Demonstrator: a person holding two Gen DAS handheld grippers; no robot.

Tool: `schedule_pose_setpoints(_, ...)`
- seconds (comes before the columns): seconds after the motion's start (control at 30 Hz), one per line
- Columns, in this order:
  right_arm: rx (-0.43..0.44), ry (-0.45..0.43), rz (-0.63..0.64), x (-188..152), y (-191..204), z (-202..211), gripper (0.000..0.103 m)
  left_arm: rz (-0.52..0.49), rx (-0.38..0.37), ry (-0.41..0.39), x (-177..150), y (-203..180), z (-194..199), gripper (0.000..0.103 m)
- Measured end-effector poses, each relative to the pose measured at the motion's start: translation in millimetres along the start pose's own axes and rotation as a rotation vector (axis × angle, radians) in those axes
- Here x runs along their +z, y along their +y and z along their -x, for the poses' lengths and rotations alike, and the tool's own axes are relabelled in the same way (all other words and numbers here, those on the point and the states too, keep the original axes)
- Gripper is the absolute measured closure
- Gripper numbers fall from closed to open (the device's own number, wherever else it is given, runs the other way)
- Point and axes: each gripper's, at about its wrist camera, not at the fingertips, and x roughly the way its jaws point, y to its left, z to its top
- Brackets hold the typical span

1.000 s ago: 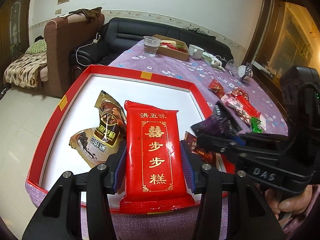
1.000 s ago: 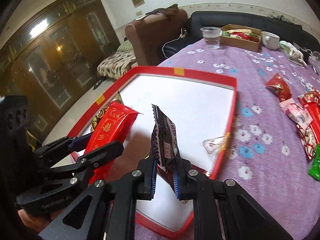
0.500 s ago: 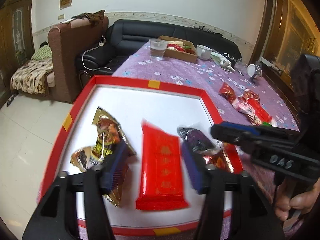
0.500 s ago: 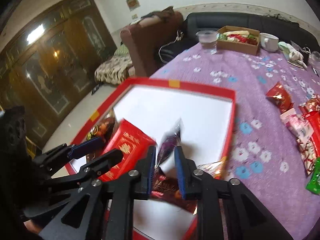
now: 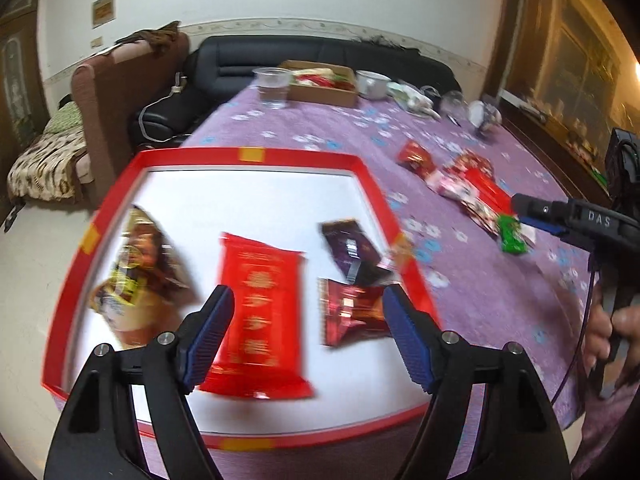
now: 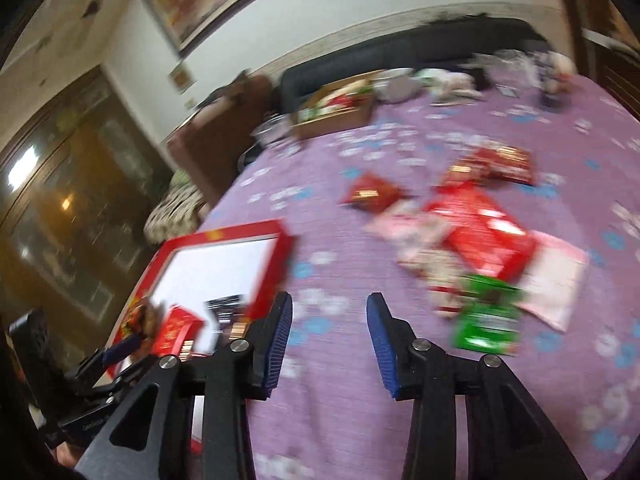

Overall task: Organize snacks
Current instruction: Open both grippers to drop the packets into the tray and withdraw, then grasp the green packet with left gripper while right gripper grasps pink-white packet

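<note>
Snacks in the tray: four packets lie flat on the white floor of the red-rimmed tray (image 5: 362, 168), none held by either tool.
Red packet (image 5: 260, 312): centre of the tray, long side running toward 12 o'clock, gold characters on it (blurred, unreadable).
Brown-and-gold packet (image 5: 140, 276): at 9 o'clock of the red packet, near the tray's left rim.
Dark purple packet (image 5: 352, 250): at 2 o'clock of the red packet, beside the right rim.
Dark red packet (image 5: 352, 312): at 3 o'clock of the red packet, its upper edge under the dark purple packet.
Left gripper (image 5: 308, 336): jaws wide apart, empty, hovering above the tray's near end; the red packet shows between them.
Right gripper (image 6: 330, 340): jaws apart, empty, above the purple flowered tablecloth (image 6: 360, 420), the tray corner at its 10 o'clock.
Loose snack pile (image 6: 480, 236): red, pink and white packets on the cloth at 1 o'clock of the right gripper, well apart from the tray.
Green packet (image 6: 486, 316): nearest edge of that pile, at 2 o'clock of the right gripper.
Far end of the table: a clear plastic cup (image 5: 274, 88) and a cardboard box (image 5: 324, 88) side by side.
</note>
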Motion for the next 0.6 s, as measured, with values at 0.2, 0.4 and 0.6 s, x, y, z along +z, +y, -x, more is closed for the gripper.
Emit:
schedule_pose_setpoints(0.2, -0.059, -0.018, -0.119, -12.6, -68.4, 26.3, 0.057, -0.077, -0.031, 0.025, -3.1, -38.8, -2.3, 0.026)
schedule_pose_setpoints(0.4, -0.124, -0.007, -0.158, -20.6, -105.2, 33.1, 0.055, -0.149, -0.059, 0.058, -7.1, -76.5, -8.7, 0.026)
schedule_pose_setpoints(0.6, -0.292, 0.022, -0.106, -0.7, -108.9, 12.6, 0.055, -0.203, -0.082, 0.088, -9.6, -99.8, -13.4, 0.026)
